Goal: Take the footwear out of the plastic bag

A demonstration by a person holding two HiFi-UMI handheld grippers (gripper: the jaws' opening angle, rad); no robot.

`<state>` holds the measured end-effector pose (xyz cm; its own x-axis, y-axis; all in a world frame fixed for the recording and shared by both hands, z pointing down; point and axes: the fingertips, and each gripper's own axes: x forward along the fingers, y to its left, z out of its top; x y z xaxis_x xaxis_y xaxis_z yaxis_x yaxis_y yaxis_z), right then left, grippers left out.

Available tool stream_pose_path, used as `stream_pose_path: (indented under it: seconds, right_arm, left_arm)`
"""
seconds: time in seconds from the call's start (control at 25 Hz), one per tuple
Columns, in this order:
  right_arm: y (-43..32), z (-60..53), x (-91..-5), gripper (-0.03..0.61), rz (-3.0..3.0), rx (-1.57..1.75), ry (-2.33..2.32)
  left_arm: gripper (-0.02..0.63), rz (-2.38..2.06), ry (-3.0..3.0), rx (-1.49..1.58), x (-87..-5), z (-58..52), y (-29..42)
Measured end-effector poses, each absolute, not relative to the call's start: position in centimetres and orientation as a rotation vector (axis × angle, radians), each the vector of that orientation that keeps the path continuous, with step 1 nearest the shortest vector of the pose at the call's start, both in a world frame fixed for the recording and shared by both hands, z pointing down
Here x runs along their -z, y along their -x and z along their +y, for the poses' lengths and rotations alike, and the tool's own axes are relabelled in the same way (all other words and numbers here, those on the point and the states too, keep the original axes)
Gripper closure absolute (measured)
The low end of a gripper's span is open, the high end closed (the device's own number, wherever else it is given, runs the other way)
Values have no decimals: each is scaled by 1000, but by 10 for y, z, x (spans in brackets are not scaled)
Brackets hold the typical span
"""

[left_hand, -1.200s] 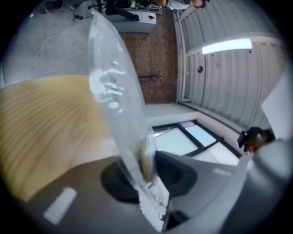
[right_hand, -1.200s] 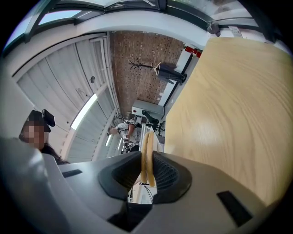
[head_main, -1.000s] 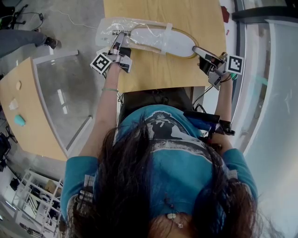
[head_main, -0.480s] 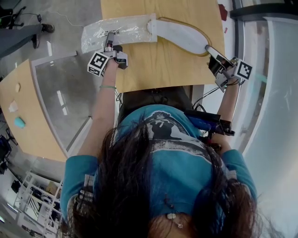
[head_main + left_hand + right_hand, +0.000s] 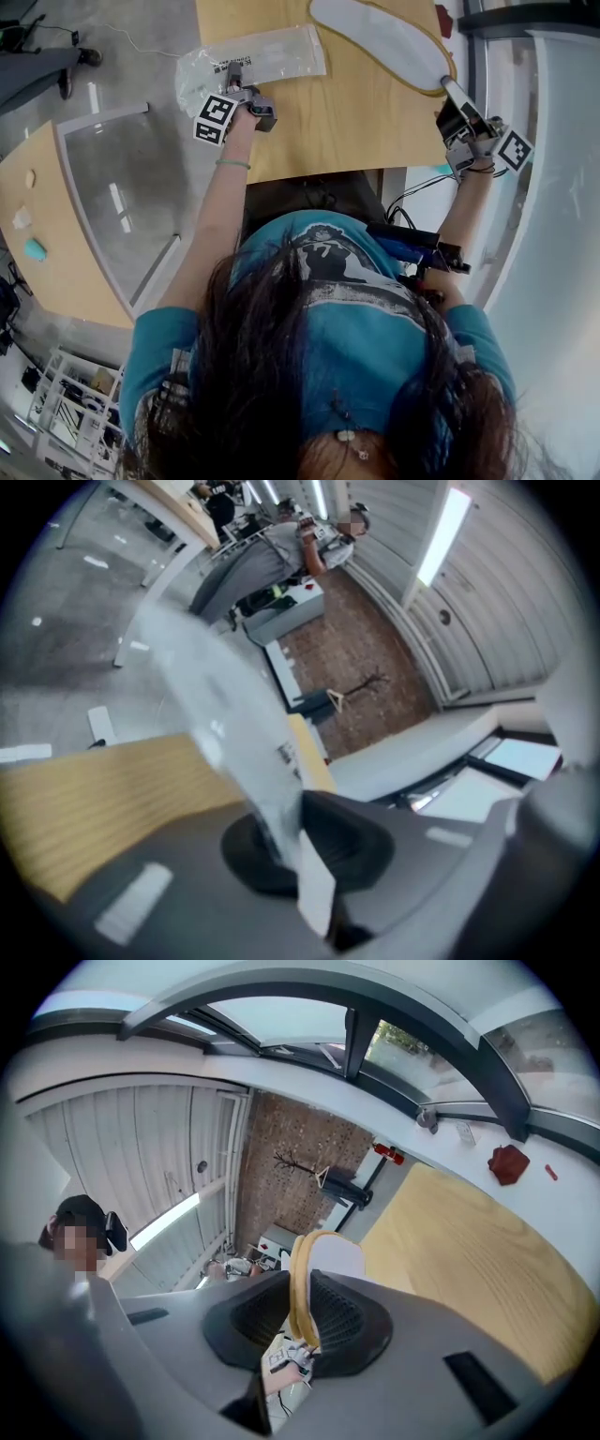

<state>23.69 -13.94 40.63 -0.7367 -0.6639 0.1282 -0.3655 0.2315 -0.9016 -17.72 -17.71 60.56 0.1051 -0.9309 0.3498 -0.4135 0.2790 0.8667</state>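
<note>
The footwear [image 5: 380, 36] is a flat white slipper with a tan rim, lying on the wooden table [image 5: 347, 122] at the far right, fully outside the bag. My right gripper [image 5: 452, 89] is shut on its near end; in the right gripper view the tan rim [image 5: 302, 1288] stands pinched between the pads. The clear plastic bag [image 5: 258, 58] lies flat and empty at the table's far left. My left gripper [image 5: 234, 77] is shut on its near edge, and the film [image 5: 230, 714] rises from between the jaws in the left gripper view.
A glass-topped table [image 5: 122, 197] stands left of the wooden one, and beyond it a second wooden top [image 5: 37, 187] holds small items. A white sill and curved window frame [image 5: 544, 141] run along the right. A small red object [image 5: 507, 1164] lies on the sill.
The slipper has slid right and out of the bag, carried by my right gripper. The bag now lies flat and empty in my left gripper, which stayed at the left.
</note>
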Motion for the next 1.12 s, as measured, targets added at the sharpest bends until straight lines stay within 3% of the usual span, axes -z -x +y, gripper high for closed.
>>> stream_pose_path:
  seconds: [0.4, 0.72, 1.12]
  right_arm:
    - [-179, -177, -364, 506, 2204, 1429, 660]
    - [-101, -199, -444, 506, 1908, 1733, 550]
    - [-80, -177, -553, 506, 1697, 2062, 792]
  left_arm:
    - [615, -1437, -1280, 563, -613, -191, 130]
    - [615, -1418, -1218, 532, -621, -195, 94]
    - [615, -1373, -1190, 520, -626, -199, 84]
